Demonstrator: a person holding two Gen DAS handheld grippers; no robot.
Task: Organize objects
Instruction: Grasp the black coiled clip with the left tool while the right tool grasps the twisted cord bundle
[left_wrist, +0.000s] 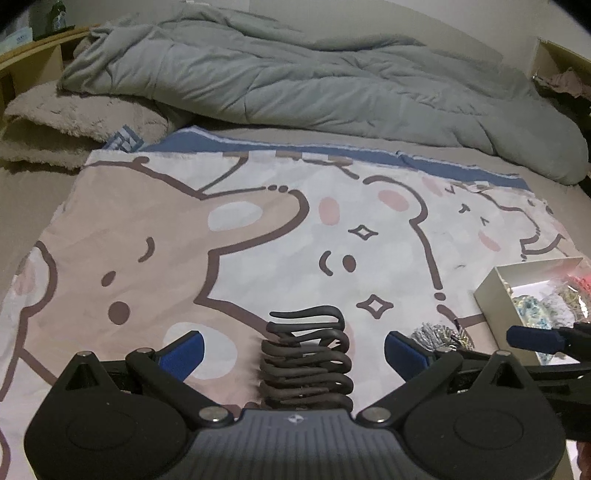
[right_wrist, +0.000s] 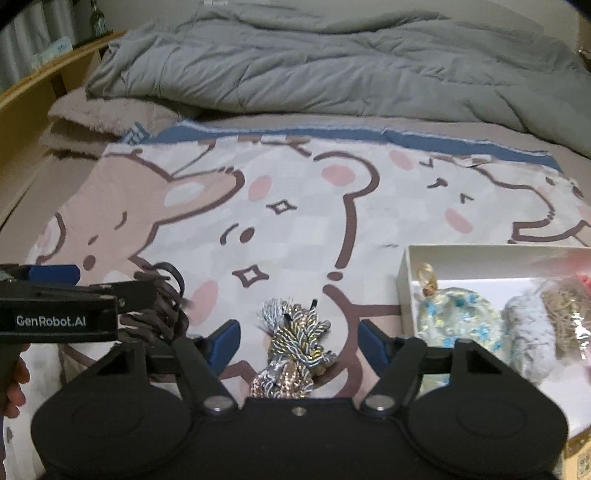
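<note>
A dark brown coiled cord bundle lies on the cartoon-bear cloth, between the blue pads of my left gripper. That gripper is open, with a gap on both sides of the cord. A braided silver, gold and blue cord bundle lies between the pads of my right gripper, which also stands open and does not touch it. In the left wrist view the braided bundle sits just right of my left gripper. A white box to the right holds several wrapped bundles.
A rumpled grey duvet fills the back of the bed. A fluffy beige blanket lies at the back left, by the wooden bed frame. The left gripper's fingers and a hand are close on the right gripper's left.
</note>
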